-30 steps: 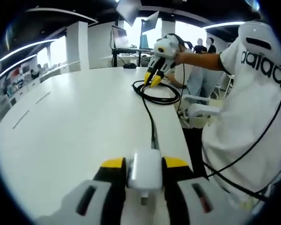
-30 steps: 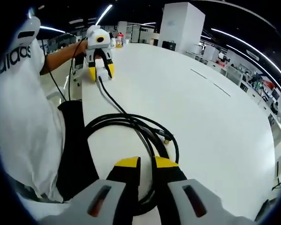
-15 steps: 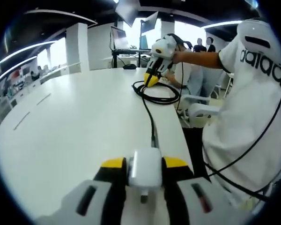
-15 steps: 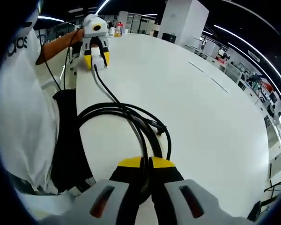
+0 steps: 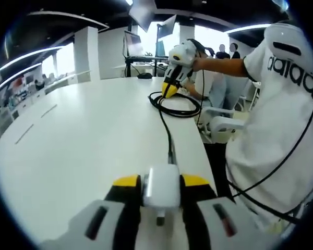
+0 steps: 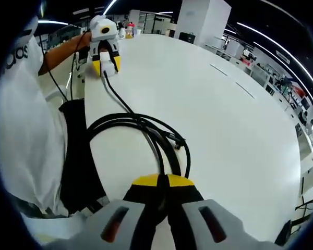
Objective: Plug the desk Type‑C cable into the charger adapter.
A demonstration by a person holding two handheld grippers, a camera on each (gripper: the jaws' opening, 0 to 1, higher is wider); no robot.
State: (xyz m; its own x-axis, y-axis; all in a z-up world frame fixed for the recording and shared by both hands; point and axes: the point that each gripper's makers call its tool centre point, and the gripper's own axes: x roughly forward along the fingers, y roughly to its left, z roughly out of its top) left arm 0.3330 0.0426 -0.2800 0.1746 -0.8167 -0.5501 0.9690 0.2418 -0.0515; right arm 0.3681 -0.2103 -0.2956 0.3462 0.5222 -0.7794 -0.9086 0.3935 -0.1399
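While your left gripper [image 5: 159, 181] clamps the rigid, light charger [image 5: 161, 191] near the table [image 5: 83, 140] edge, your right gripper [image 6: 162, 180] pinches the limp coiled cable [image 6: 141, 127]; regrip near its stiff plug [image 6: 181, 145].

A white, boxy charger adapter [image 5: 161, 191] sits near on the white table, upright between yellow-tipped jaws. A black cable [image 5: 167, 127] is already plugged into its far face and runs away across the table to a loose coil of several loops [image 6: 146, 136] near the table edge.
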